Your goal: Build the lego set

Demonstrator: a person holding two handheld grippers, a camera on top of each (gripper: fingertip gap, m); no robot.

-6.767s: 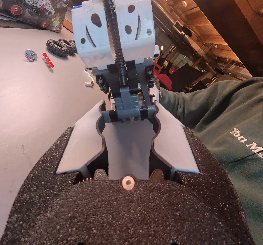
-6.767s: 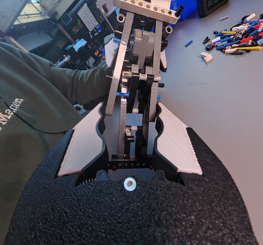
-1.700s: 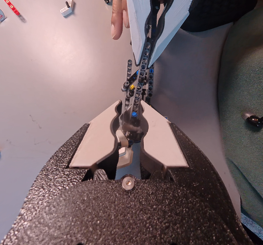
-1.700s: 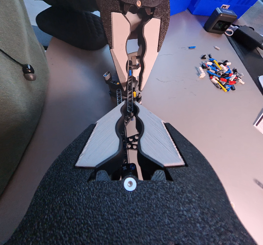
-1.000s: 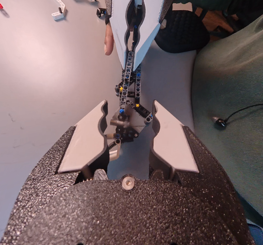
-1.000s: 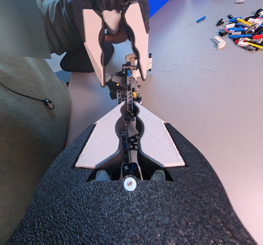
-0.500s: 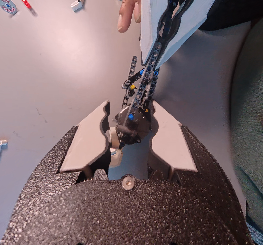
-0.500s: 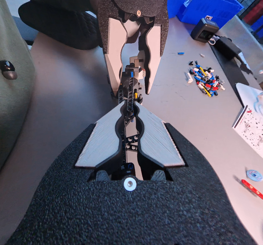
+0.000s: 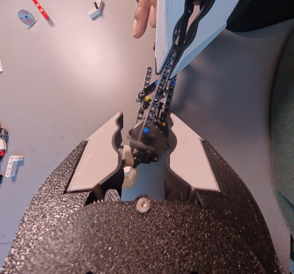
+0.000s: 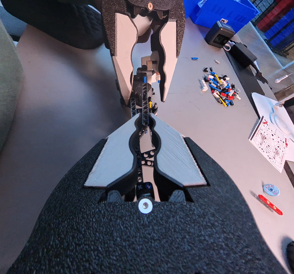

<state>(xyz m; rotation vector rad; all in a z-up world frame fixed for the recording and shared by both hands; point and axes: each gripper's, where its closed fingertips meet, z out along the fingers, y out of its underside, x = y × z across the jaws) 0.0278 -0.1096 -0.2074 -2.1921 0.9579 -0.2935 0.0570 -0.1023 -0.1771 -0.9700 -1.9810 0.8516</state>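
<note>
- The step in hand seems to be a re-grip: the right gripper (image 10: 145,116) holds the lego chassis (image 9: 156,107) by one end, and the left gripper (image 9: 145,118) is placed around the other end to take it.
- To do this well, I think the left gripper should close on the dark block part of the chassis, which is solid, and not on the thin beams, which can bend or come loose from their pins.
- The right gripper should keep its pinch until the left one is firm, otherwise the chassis may swing or fall on the grey table (image 9: 63,75).
- The right gripper is pressed together on a long grey beam of the chassis; the beam runs forward from between its fingertips, and more of the frame lies back between its fingers.
- The left gripper is spread. The block end of the chassis sits between its fingers, close against the right-hand finger and apart from the left-hand one.
- A white part (image 9: 129,167) of the chassis hangs deeper inside the left gripper, near the inner side of its left-hand finger.
- Loose lego pieces (image 10: 221,89) lie well apart, ahead and to the right of the right gripper.
</note>
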